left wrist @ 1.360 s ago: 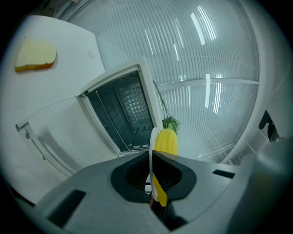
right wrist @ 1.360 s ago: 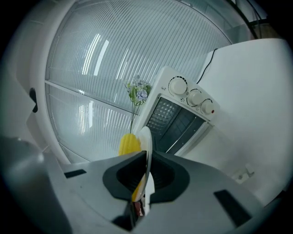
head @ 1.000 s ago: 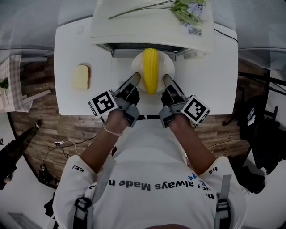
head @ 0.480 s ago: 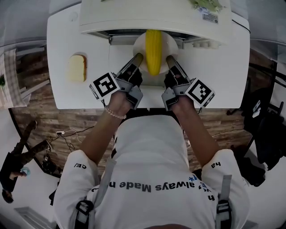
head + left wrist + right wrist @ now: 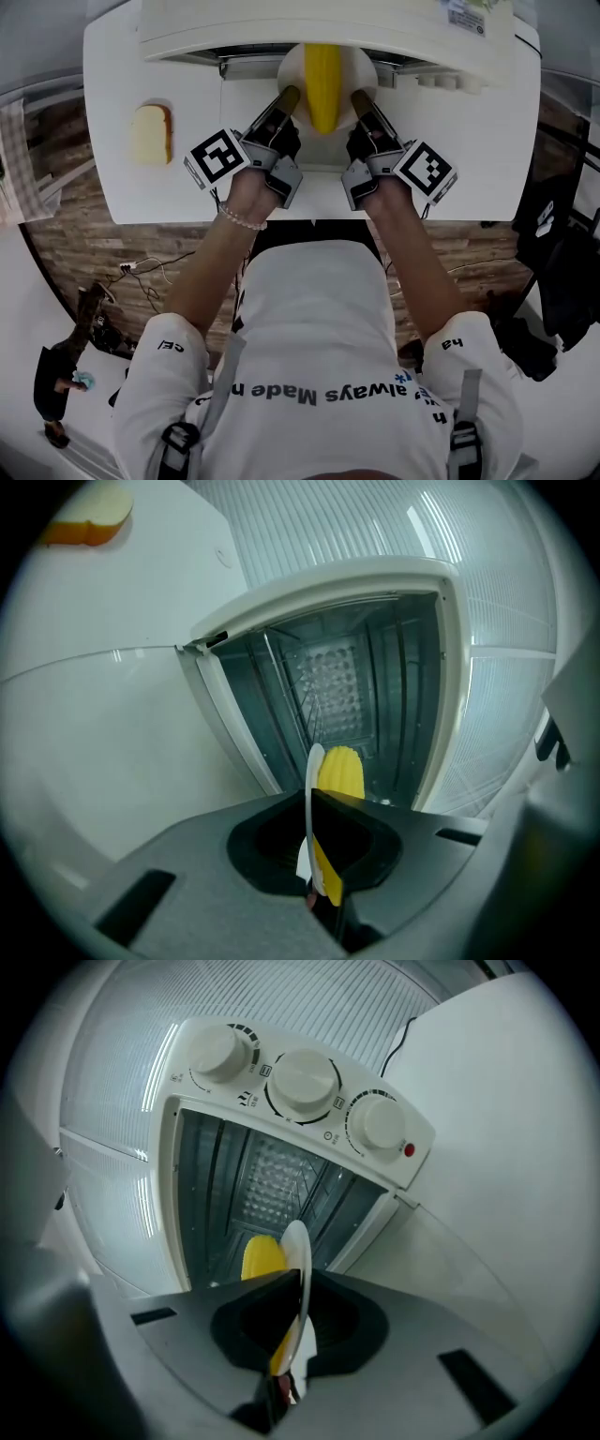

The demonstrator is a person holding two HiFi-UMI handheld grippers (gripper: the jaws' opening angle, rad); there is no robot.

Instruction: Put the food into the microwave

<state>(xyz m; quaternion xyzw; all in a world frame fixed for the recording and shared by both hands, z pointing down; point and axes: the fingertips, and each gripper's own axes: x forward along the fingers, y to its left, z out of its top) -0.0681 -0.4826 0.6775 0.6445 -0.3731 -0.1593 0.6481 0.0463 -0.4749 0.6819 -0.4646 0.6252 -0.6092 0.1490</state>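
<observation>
A white plate (image 5: 353, 73) carrying a yellow corn cob (image 5: 323, 75) is held level at the mouth of the white microwave (image 5: 309, 28), its far half under the top edge. My left gripper (image 5: 286, 97) is shut on the plate's left rim and my right gripper (image 5: 357, 98) is shut on its right rim. In the left gripper view the plate (image 5: 310, 803) shows edge-on with the corn cob (image 5: 340, 772) behind it, facing the open cavity (image 5: 342, 686). The right gripper view shows the plate (image 5: 298, 1265), the corn cob (image 5: 262, 1258) and the microwave's three knobs (image 5: 302, 1079).
A slice of bread (image 5: 149, 133) lies on the white table (image 5: 169, 187) to the left of the microwave. The open door (image 5: 253, 122) lies flat in front of the cavity under the grippers. Wood floor, cables and dark gear surround the table.
Both grippers have carried the plate with the corn forward, from over the open door to the microwave's opening. The head has moved closer too.
</observation>
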